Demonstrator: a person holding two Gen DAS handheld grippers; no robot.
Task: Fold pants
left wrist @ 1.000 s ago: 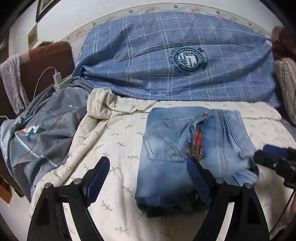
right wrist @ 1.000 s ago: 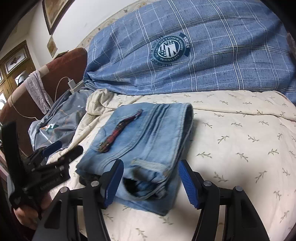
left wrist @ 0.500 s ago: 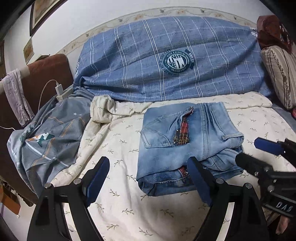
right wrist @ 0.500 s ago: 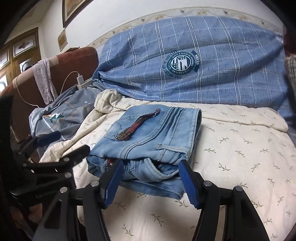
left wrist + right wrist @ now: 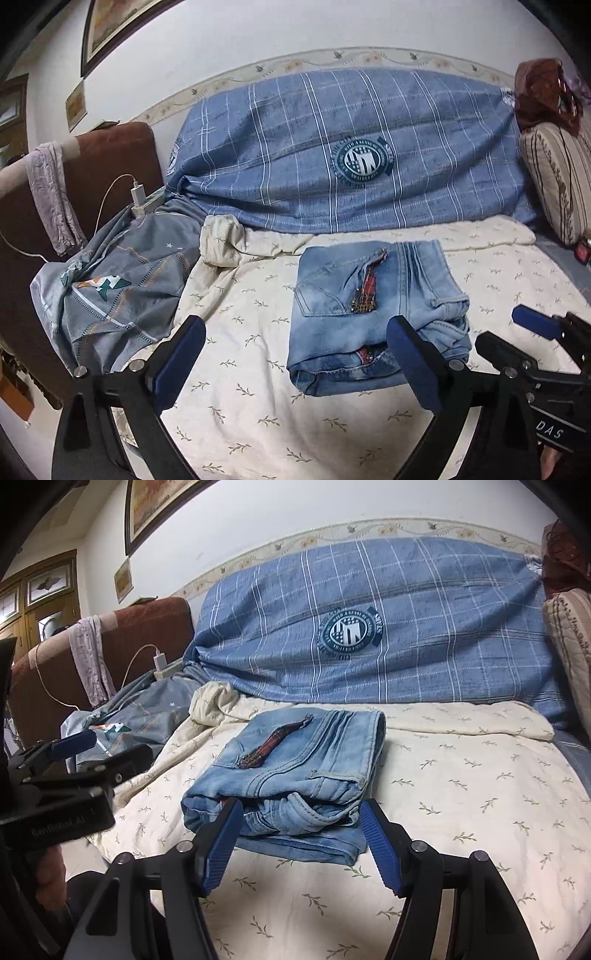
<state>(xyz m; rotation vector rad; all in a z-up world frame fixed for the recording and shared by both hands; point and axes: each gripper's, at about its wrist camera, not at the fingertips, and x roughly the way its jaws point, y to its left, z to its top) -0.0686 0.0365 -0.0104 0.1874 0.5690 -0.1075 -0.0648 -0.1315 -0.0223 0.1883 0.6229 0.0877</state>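
The light blue jeans (image 5: 373,314) lie folded into a compact bundle on the cream leaf-print bed sheet (image 5: 240,332), with a red embroidered patch on top. They also show in the right wrist view (image 5: 295,775). My left gripper (image 5: 295,362) is open and empty, held back from the bundle's near-left side. My right gripper (image 5: 301,842) is open and empty, just short of the bundle's near edge, not touching it. Each gripper shows in the other's view: the right one (image 5: 517,336), the left one (image 5: 99,749).
A large blue plaid duvet (image 5: 351,155) is heaped along the wall behind the jeans. A grey patterned cloth (image 5: 110,288) lies at the left by a brown headboard (image 5: 110,166) with a charger and cable. A striped pillow (image 5: 557,184) stands at the right.
Both grippers have pulled back from the folded jeans toward the near edge of the bed. The jeans stay folded where they lay.
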